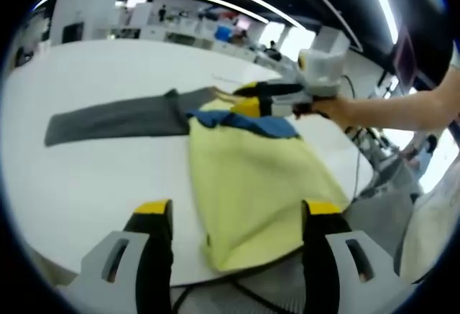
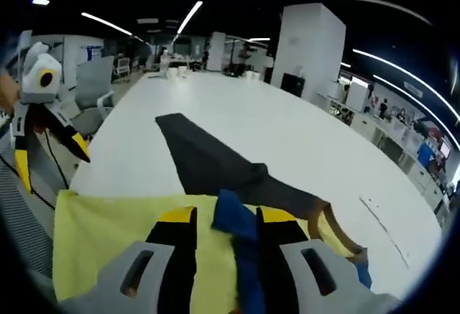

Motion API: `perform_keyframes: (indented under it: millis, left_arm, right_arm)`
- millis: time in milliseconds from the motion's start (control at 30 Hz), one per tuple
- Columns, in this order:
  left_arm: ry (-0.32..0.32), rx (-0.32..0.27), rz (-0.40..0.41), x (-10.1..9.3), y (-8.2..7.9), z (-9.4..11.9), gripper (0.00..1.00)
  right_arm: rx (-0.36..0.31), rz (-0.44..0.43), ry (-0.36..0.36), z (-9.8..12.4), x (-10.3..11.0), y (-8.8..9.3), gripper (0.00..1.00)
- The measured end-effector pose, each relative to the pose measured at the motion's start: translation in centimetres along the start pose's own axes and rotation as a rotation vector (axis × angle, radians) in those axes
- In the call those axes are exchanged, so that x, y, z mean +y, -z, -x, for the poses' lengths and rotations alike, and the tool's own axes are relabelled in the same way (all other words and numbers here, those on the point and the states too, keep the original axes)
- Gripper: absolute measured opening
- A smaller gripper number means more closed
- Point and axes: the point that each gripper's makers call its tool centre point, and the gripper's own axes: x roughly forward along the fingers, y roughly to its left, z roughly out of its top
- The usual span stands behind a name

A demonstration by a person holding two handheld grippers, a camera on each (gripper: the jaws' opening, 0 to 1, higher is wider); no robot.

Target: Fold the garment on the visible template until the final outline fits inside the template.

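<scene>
Right tongs (image 2: 224,222): clamped on garment (image 1: 251,177) blue collar | left tongs (image 1: 237,217): wide, empty | risk: collar slips, fold skews on surface (image 1: 93,177).

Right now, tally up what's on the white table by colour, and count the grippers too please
Yellow cloth panel: 1
Grey sleeve: 1
Blue fabric piece: 1
Grippers: 2, the left gripper open and the right gripper shut on the blue fabric piece
Total: 5
</scene>
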Motion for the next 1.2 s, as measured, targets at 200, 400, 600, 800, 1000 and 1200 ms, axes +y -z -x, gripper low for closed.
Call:
perform_keyframes:
  millis: [200,400,600,800,1000,1200]
  left_arm:
    - [0.000,0.001,0.000,0.0,0.0,0.0,0.69]
    - [-0.002,0.004,0.004,0.1,0.0,0.0,0.69]
    - [-0.003,0.015,0.010,0.1,0.2,-0.1,0.69]
    - [-0.005,0.014,0.011,0.2,0.2,-0.1,0.69]
    - [-0.005,0.013,0.017,0.2,0.3,-0.1,0.69]
    - [-0.007,0.011,0.025,0.3,0.2,-0.1,0.68]
  right_arm:
    - [0.035,0.014,-0.027,-0.8,-0.1,1.1,0.33]
    - [0.041,0.017,-0.029,-0.8,-0.5,1.3,0.32]
    - [0.058,0.041,-0.055,-1.7,-0.1,1.9,0.30]
    - [0.075,0.089,-0.079,-2.3,0.4,2.2,0.28]
    - [0.094,0.174,-0.104,-3.1,0.5,2.7,0.20]
    - [0.102,0.178,-0.129,-3.7,0.7,3.0,0.16]
